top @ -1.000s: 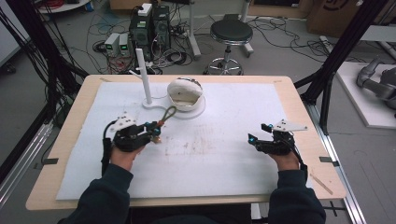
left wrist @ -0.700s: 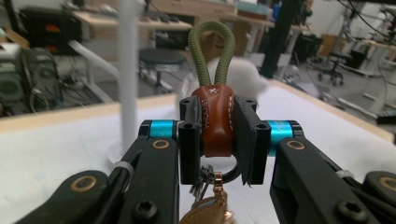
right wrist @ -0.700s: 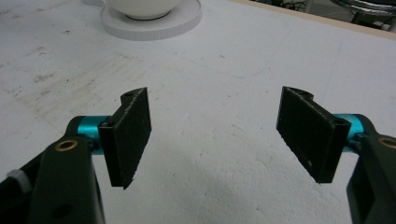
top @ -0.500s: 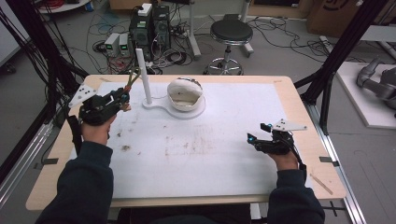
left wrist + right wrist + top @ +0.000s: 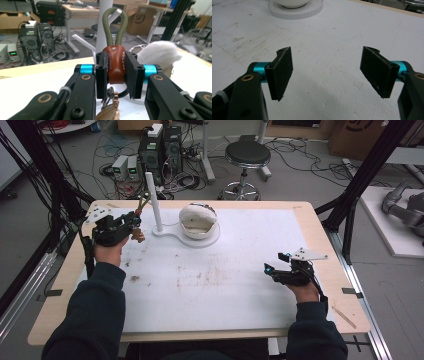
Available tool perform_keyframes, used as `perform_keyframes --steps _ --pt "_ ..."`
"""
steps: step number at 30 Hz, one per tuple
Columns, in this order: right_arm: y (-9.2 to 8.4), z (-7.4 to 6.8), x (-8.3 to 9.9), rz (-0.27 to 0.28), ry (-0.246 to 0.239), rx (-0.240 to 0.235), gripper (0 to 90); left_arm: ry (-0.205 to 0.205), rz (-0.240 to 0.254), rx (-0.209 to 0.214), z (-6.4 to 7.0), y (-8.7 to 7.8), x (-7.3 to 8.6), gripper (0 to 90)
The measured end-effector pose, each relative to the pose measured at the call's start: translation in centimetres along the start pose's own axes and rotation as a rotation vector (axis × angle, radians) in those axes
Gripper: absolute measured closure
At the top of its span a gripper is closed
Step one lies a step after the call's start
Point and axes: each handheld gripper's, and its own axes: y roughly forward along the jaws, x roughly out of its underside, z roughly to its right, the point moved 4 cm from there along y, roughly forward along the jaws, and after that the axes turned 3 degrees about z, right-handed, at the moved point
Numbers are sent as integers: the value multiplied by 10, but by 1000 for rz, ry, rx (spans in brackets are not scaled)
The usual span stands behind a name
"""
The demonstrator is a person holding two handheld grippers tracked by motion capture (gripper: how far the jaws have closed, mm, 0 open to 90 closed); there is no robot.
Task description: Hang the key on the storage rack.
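Note:
My left gripper [image 5: 117,72] is shut on a brown leather key fob [image 5: 116,63] with an olive cord loop [image 5: 113,27] sticking up and a metal ring and clasp hanging below. In the high view the left gripper [image 5: 134,220] holds the key fob [image 5: 138,234] above the table's far left, the cord loop [image 5: 144,200] close beside the white upright post [image 5: 154,202]. The post stands on a white base [image 5: 200,237] that also carries a white bowl-like holder [image 5: 198,219]. My right gripper [image 5: 272,265] rests open near the table's right side, its jaws wide apart over the bare white sheet [image 5: 324,75].
A white foam sheet [image 5: 215,285] with brown smudges covers the wooden table [image 5: 75,270]. Black frame posts [image 5: 360,185] stand at the table's corners. Behind the table are computers [image 5: 160,145], cables and a stool [image 5: 247,155].
My left hand has lifted the key fob from the sheet's middle left and carried it up and to the far left, next to the white post. The right gripper has stayed still.

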Motion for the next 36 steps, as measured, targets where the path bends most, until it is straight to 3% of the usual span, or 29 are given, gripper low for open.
perform_keyframes --steps 5,9,11,16,19,20,22,27,30,36 --pt "1 -1 0 -3 -4 -4 266 -11 -40 -14 -1 11 -1 722" --pt "1 -1 0 -4 -4 -6 266 -49 -82 -7 -3 16 5 673" --pt "0 0 1 -2 -3 -5 267 -93 -63 54 -1 14 7 609" --pt "-1 0 2 -3 5 -11 267 -108 -72 129 0 3 21 453" --pt "-1 0 2 -3 6 -10 266 -90 -73 141 0 -6 35 254" --pt "-1 0 3 -4 7 -10 267 -86 -66 152 -1 -8 38 233" --pt "-1 0 3 -3 8 -11 266 -73 -45 156 -2 -16 48 229" --pt "0 1 4 -7 16 0 264 14 -15 195 5 -30 71 231" --pt "2 2 5 -13 16 -2 247 40 -34 198 10 -33 81 231" --pt "5 3 7 -22 13 -7 218 75 -65 180 21 -32 86 209"
